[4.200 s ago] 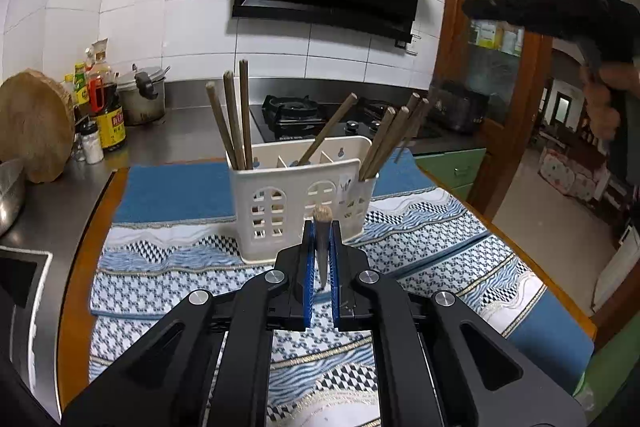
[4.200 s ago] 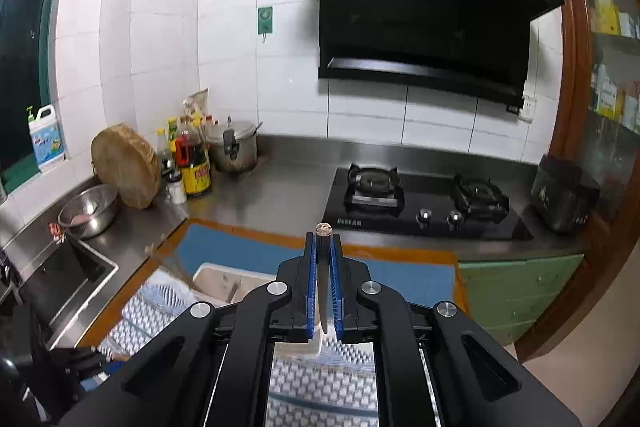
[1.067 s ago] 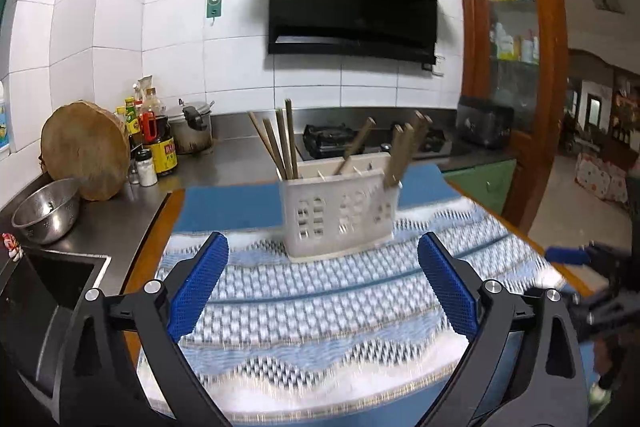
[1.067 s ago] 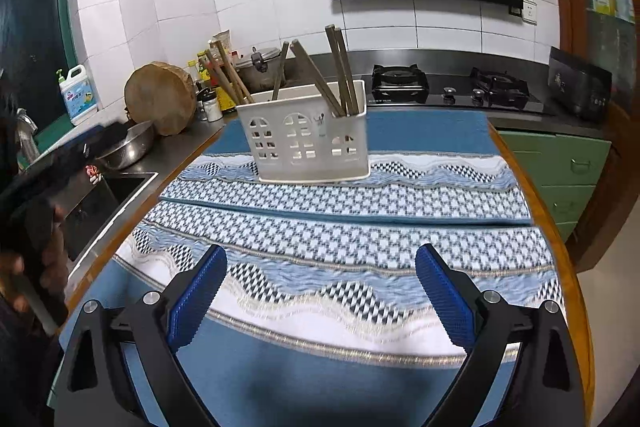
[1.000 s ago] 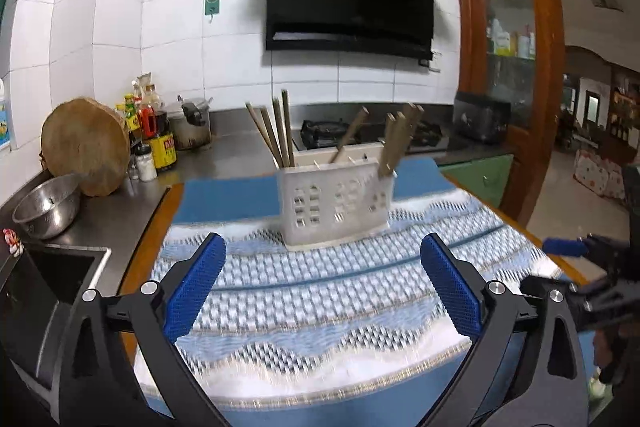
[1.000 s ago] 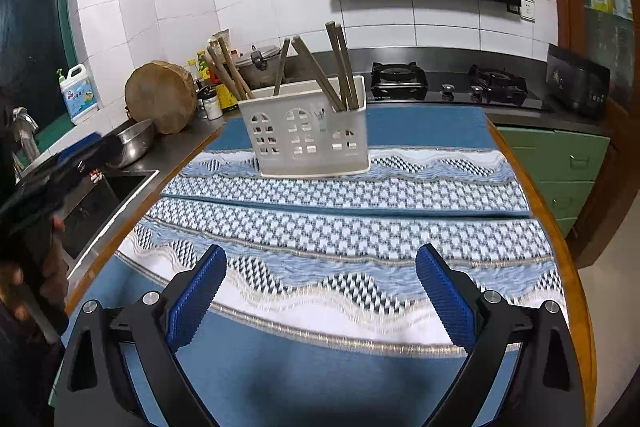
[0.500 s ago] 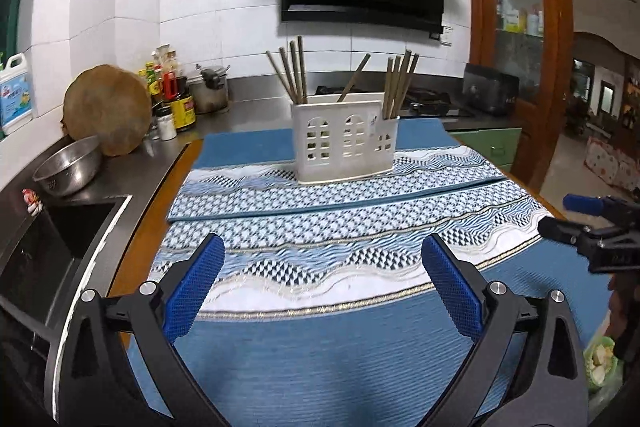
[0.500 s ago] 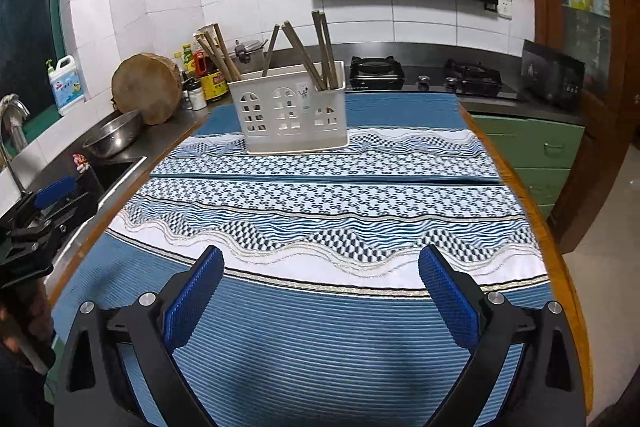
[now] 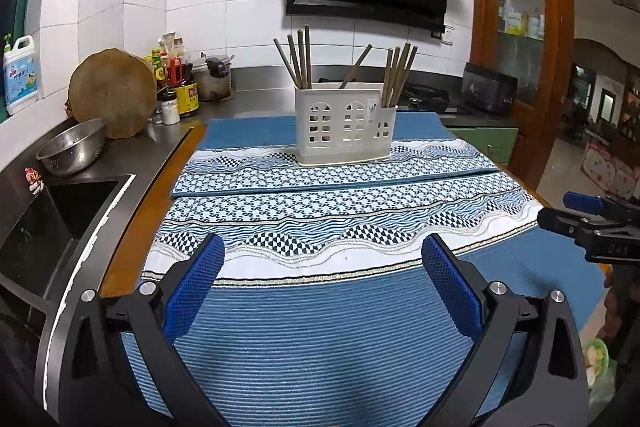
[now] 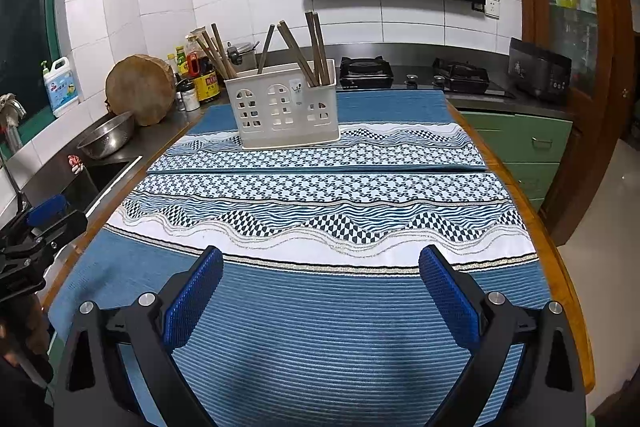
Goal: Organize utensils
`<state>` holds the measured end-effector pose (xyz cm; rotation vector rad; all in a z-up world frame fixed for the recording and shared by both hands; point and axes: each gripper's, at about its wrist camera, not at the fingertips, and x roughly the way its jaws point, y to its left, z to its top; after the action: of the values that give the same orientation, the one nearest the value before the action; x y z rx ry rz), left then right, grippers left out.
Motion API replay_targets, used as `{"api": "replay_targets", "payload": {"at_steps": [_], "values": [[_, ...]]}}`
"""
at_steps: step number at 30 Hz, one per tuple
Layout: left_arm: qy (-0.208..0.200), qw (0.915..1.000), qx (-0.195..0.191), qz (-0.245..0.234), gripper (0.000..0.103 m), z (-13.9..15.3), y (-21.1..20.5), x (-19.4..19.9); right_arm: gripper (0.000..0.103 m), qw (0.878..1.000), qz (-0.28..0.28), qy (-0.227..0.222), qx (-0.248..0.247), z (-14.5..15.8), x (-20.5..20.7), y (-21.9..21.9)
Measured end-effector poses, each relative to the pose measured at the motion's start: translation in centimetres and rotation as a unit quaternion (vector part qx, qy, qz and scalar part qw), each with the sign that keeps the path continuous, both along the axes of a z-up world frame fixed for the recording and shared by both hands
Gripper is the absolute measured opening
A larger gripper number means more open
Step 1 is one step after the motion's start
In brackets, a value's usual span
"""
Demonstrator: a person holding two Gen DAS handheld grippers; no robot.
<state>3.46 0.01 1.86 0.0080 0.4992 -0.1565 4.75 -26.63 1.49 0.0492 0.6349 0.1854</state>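
A white plastic utensil holder [image 9: 345, 125] stands upright on the far part of the patterned blue mat [image 9: 328, 211], with several brown chopsticks [image 9: 300, 57] standing in its compartments. It also shows in the right wrist view [image 10: 285, 111] with its chopsticks [image 10: 318, 47]. My left gripper [image 9: 322, 267] is open and empty, low over the mat's near blue band, far from the holder. My right gripper [image 10: 320, 275] is open and empty, also near the front edge. Each gripper shows at the edge of the other's view: the right gripper [image 9: 592, 223], the left gripper [image 10: 36, 235].
A sink [image 9: 36, 223] and steel bowl [image 9: 72, 147] lie left. A round wooden board [image 9: 112, 93], sauce bottles [image 9: 180, 87] and a pot [image 9: 216, 79] stand at the back left. A gas hob [image 10: 416, 73] is behind the holder, green drawers [image 10: 532, 147] right.
Both grippers, earlier shut on chopsticks above the holder, are now open and empty. They have pulled back toward the table's front edge, so the holder looks smaller and farther.
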Motion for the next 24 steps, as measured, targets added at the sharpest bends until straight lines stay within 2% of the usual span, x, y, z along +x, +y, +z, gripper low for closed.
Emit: {"api": "replay_targets", "payload": {"at_steps": [24], "values": [[0.023, 0.9997, -0.006, -0.007, 0.098, -0.6, 0.1, -0.4, 0.096, 1.000, 0.013, -0.001, -0.007, 0.2, -0.9, 1.2]]}}
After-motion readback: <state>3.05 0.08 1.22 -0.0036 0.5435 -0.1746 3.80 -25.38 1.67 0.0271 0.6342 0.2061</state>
